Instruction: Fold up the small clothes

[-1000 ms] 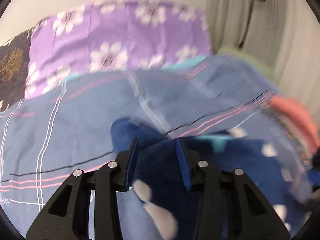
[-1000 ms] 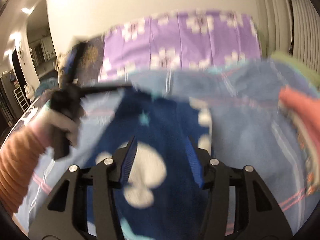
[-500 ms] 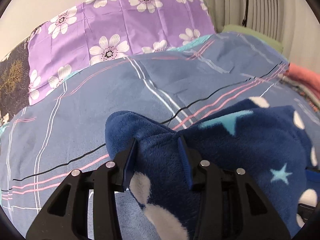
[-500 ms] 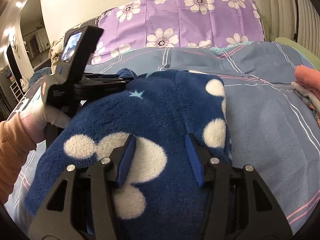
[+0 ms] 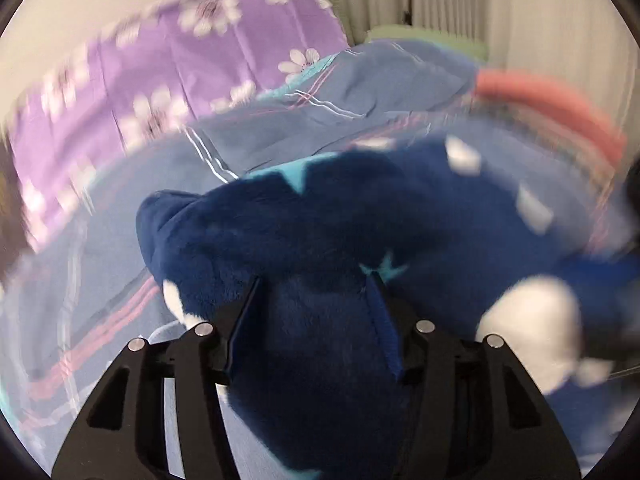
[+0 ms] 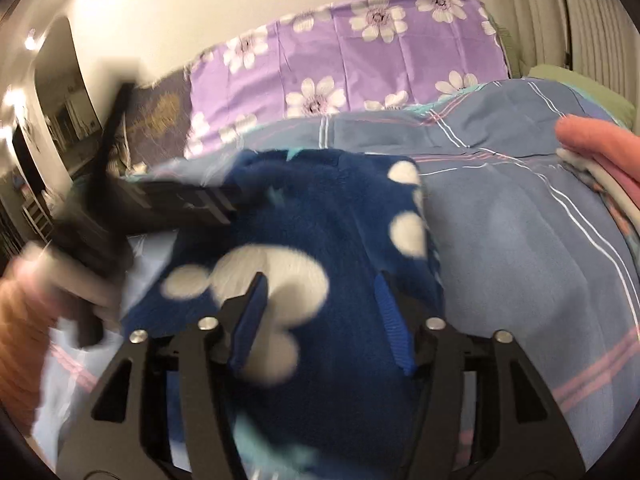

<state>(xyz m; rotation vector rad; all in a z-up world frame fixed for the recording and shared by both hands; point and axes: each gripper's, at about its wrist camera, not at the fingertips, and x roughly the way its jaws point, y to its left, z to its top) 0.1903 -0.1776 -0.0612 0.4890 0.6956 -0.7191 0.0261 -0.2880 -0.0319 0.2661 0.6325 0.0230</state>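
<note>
Both tools are clenching the fleece: left tool [image 5: 316,320], right tool [image 6: 320,320] gripping the blue garment [image 6: 320,220] over the bed [image 6: 520,240]. Since half a second ago it's swinging sideways, blurred; fold is probably underway, not yet laid flat.

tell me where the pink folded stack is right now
The pink folded stack sits at the right edge of both views, on the blue striped bedspread, right of the navy fleece garment.
</note>
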